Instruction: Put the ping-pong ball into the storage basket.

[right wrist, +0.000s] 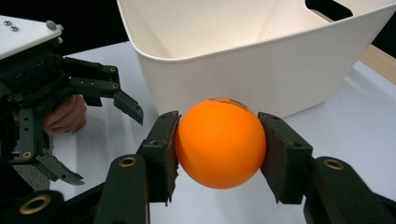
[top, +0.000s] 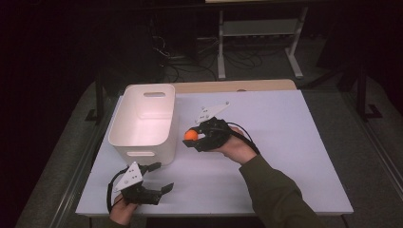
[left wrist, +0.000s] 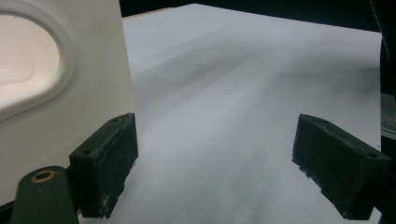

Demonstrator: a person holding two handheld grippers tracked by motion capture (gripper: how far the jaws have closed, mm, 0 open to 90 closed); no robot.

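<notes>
An orange ball (top: pixel 191 135) sits clamped between the pads of my right gripper (top: pixel 193 137), just right of the white bin (top: pixel 144 118) and slightly above the table. In the right gripper view the ball (right wrist: pixel 218 142) is pressed from both sides by the black pads (right wrist: pixel 164 149), with the bin's wall (right wrist: pixel 261 70) close behind it. My left gripper (top: pixel 164 177) rests near the table's front left corner, open, nothing between its jaws. In the left gripper view its pads (left wrist: pixel 109 161) stand wide apart beside the bin's handle end (left wrist: pixel 56 74).
The white table sheet (top: pixel 285 142) stretches bare to the right and behind the right hand. A wooden strip (top: pixel 233 86) runs along the table's far edge. A metal stand and cables (top: pixel 256 42) lie on the dark floor beyond.
</notes>
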